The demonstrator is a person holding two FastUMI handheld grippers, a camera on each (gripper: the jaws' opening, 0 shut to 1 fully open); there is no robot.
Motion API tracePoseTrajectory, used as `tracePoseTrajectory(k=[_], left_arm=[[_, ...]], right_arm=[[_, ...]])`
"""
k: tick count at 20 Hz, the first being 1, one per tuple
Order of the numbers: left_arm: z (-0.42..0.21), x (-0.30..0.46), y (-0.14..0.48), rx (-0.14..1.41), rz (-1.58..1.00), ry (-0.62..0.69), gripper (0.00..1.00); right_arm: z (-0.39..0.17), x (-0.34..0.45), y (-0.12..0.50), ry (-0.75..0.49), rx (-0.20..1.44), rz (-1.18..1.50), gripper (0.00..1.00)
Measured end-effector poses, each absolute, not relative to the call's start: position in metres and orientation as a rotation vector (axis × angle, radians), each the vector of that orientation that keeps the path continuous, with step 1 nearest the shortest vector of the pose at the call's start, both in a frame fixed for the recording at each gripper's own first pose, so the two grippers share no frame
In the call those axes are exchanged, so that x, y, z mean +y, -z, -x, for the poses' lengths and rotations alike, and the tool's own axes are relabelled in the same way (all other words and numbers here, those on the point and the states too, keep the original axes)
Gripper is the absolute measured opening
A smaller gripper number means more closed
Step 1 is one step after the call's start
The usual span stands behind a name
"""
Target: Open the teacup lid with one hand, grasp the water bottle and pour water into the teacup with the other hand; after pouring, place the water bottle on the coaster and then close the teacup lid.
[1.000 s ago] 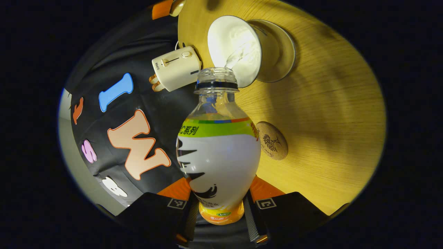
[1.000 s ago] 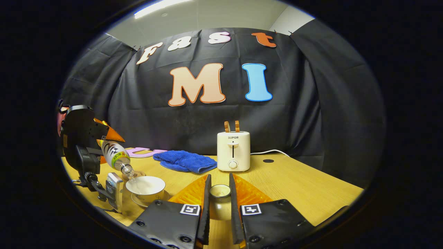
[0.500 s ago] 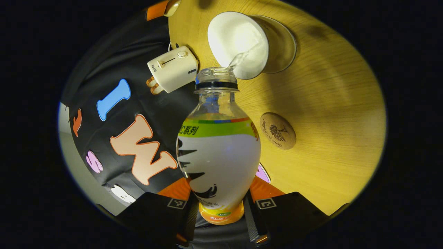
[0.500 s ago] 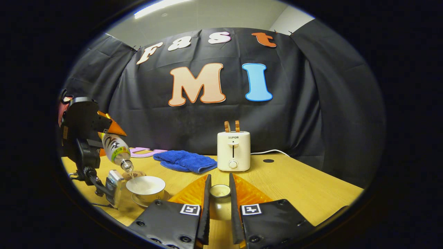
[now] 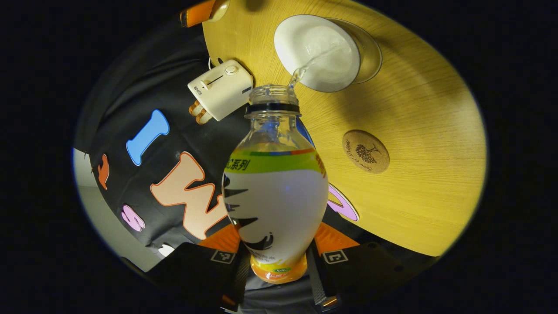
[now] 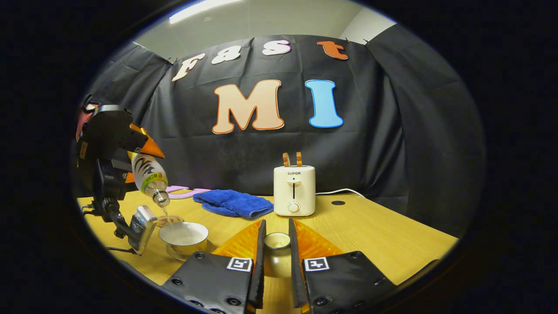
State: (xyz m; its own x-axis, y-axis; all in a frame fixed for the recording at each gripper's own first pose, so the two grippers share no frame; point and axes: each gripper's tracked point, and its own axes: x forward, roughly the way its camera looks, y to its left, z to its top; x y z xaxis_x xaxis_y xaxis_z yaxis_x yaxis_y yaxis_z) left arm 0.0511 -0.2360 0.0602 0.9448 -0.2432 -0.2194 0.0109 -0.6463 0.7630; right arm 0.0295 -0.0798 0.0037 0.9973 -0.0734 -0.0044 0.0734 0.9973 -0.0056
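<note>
A thin stream of water runs from the mouth of a clear plastic water bottle (image 5: 275, 183) with a white-and-green label into a white porcelain teacup (image 5: 317, 52) on its saucer, near the edge of the pale wooden worktop (image 5: 414, 144). The left gripper (image 5: 277, 266) clamps both fingers on the bottle's lower body, tipping it neck-down; in the right gripper view the bottle (image 6: 149, 178) hangs above and to one side of the cup (image 6: 183, 236). The right gripper (image 6: 276, 261) holds its fingers narrowly on the small white teacup lid (image 6: 277, 241), held low over the worktop well apart from the cup. A round cork coaster (image 5: 365, 151) printed with a tree lies bare between the cup and the worktop's edge, awaiting the bottle. A cream toaster (image 6: 294, 190) and a folded blue cloth (image 6: 233, 203) stand at the back.

The bottle looks light and thin-walled, likely to dent under a hard squeeze and slick where wet, so the label band seems the surest hold. The porcelain lid is stiff, smooth and chippable; its knob is the natural place to grip it.
</note>
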Motion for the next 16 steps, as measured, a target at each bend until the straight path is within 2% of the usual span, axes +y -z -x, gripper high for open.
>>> tracePoseTrajectory(k=[3,5,8,13,16], left_arm=[[-0.049,-0.236,-0.06,-0.17,-2.253,0.38,0.58],[-0.05,-0.236,-0.058,-0.169,-2.251,0.385,0.57],[-0.051,-0.235,-0.051,-0.162,-2.222,0.403,0.57],[-0.046,-0.227,-0.007,-0.057,-1.887,0.559,0.55],[-0.04,-0.225,0.012,0.038,-1.506,0.65,0.57]], right_arm=[[-0.03,-0.08,-0.003,0.073,0.004,0.006,0.28],[-0.03,-0.08,-0.003,0.073,0.005,0.005,0.31],[-0.03,-0.081,-0.004,0.073,0.005,0.005,0.28],[-0.029,-0.08,-0.004,0.073,0.004,0.005,0.29],[-0.03,-0.081,-0.003,0.072,0.005,0.005,0.29]])
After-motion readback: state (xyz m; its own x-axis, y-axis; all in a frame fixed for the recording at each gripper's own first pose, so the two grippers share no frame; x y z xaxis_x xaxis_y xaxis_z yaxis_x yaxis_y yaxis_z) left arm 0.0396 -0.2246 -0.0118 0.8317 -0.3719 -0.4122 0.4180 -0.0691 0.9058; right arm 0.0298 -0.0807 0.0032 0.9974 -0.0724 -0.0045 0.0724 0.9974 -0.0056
